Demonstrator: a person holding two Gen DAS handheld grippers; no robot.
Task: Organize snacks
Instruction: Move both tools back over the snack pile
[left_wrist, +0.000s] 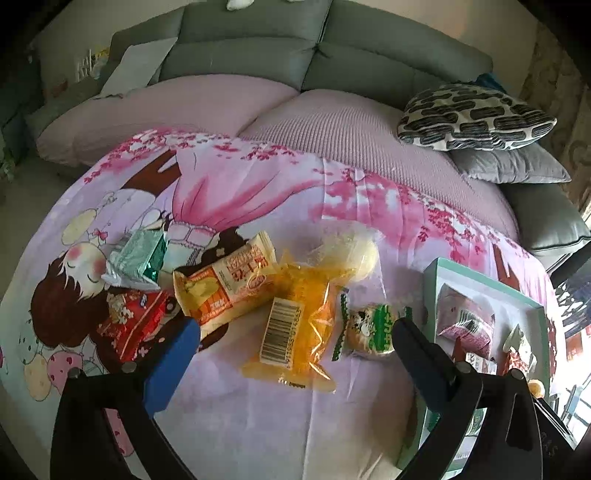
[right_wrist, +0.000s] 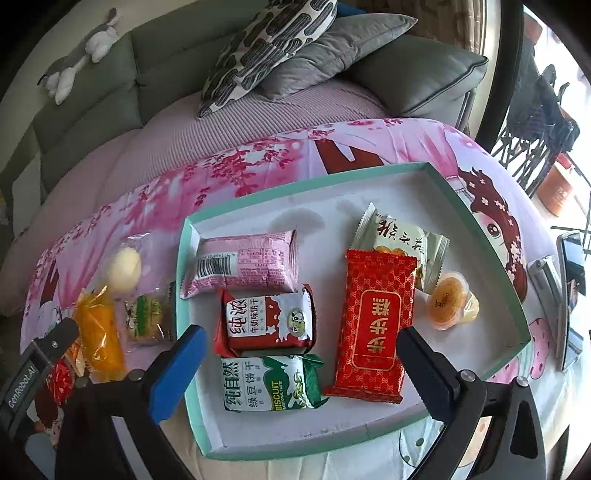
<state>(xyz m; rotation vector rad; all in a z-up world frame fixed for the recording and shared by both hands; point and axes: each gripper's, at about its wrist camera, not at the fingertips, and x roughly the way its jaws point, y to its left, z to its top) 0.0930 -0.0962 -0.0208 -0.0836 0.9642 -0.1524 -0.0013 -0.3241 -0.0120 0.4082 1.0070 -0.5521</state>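
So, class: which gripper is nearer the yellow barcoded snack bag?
Left. The left gripper is open right over the yellow bag; the right gripper hovers over the tray beside it.

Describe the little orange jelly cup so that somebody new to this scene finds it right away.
Start at the teal-rimmed tray on the pink cartoon cloth. Go to its right side, past the long red packet. The jelly cup sits beside that packet's upper right: the tray's only round, clear plastic tub with orange filling, not a flat wrapper.
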